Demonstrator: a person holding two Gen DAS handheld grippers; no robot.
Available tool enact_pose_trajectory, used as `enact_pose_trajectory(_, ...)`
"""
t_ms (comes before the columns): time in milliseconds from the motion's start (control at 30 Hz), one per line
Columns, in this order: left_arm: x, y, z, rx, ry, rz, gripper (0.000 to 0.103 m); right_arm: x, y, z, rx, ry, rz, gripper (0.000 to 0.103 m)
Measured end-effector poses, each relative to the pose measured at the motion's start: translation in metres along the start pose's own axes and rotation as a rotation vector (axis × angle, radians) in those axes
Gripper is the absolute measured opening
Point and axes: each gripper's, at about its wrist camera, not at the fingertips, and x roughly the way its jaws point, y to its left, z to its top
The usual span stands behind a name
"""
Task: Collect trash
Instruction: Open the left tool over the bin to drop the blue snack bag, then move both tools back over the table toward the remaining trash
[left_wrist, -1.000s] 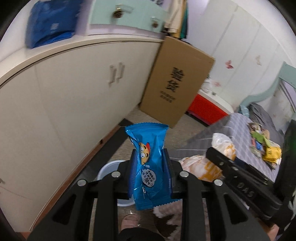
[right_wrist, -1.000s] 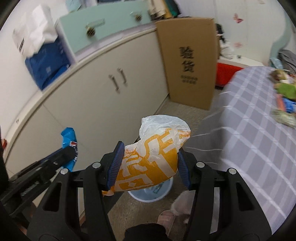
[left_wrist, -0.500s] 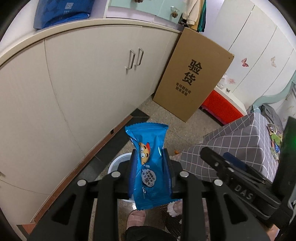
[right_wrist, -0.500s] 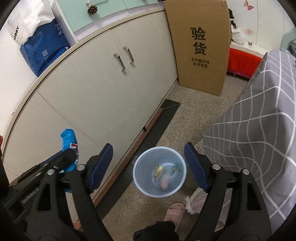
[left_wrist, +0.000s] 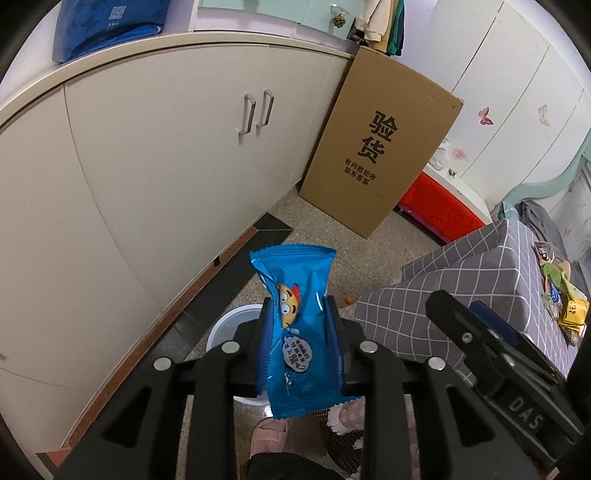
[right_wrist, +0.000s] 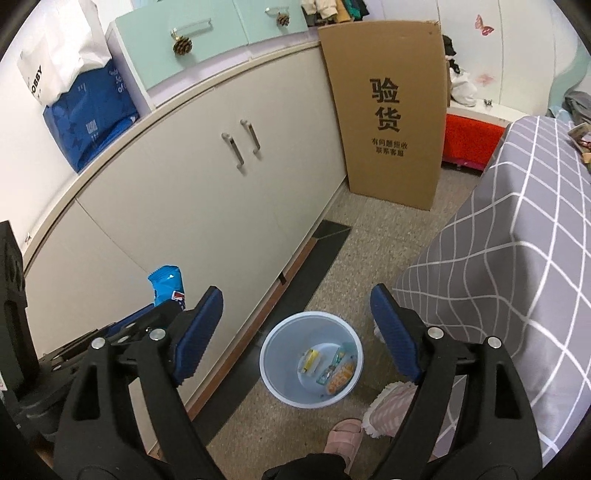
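Clamped between the pads of the left gripper (left_wrist: 298, 341), a blue snack wrapper (left_wrist: 295, 325) is held upright, its crimped top standing clear above the fingertips and its lower edge hanging below them. The grip is taken across the middle of the packet, presumably so that the light foil cannot slip or fold while it is carried. Directly beneath it, part of the rim of the pale blue bin (left_wrist: 229, 325) is seen, so the wrapper appears to have been brought over the opening to be dropped.

Beside it, the right gripper (right_wrist: 297, 330) is empty: its jaws are opening, nothing lies between the blue pads, and the bin (right_wrist: 275, 363) is framed in the gap between them. Inside the bin a few pieces of trash are seen, among them an orange-and-white wrapper (right_wrist: 340, 377) and a small yellow packet (right_wrist: 311, 360). The wide stance over the bin suggests that this hand's load has been released there.

A pink slipper (right_wrist: 341, 437) is seen on the speckled floor just beside the bin. A table under a grey checked cloth (left_wrist: 480, 273) stands to the right, and more litter (left_wrist: 565, 299) is left on its far end, so the task is judged unfinished. Farther off, a cardboard box (right_wrist: 388, 110) is leaned against the cream cabinets (right_wrist: 221, 177).
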Motion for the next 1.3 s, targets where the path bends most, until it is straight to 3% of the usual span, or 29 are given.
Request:
enact_pose_trajectory(167,0.005,-0.006,0.008,-0.007,0.003,0.009,0.035,-0.008,-0.010,0.003,0.028,-0.036,-0.002,0.081)
enact_pose_trajectory(233,0.008,-0.005,0.010,-0.030,0.015,0.021,0.052,-0.010,-0.013,0.004,0.040,-0.042,-0.006,0.081)
enact_pose_trajectory(300,0.007,-0.004,0.010,-0.053,0.010,0.023,0.061,-0.011,-0.015,0.004,0.043,-0.043,-0.007,0.081)
enact_pose_trajectory(567,-0.005,-0.014,0.000,-0.056,0.009,0.025,0.064,-0.026,-0.023,0.004,0.063,-0.055,-0.007,0.081)
enact_pose_trajectory(833,-0.031,-0.047,-0.008,-0.003,-0.021,-0.004,0.065,-0.061,-0.038,0.002,0.092,-0.102,-0.004,0.081)
enact_pose_trajectory(1067,-0.058,-0.107,-0.019,0.095,-0.059,-0.058,0.070,-0.105,-0.075,-0.001,0.147,-0.166,-0.027,0.082)
enact_pose_trajectory(1300,-0.062,-0.186,-0.032,0.222,-0.060,-0.116,0.076,-0.158,-0.142,-0.006,0.229,-0.245,-0.129,0.084)
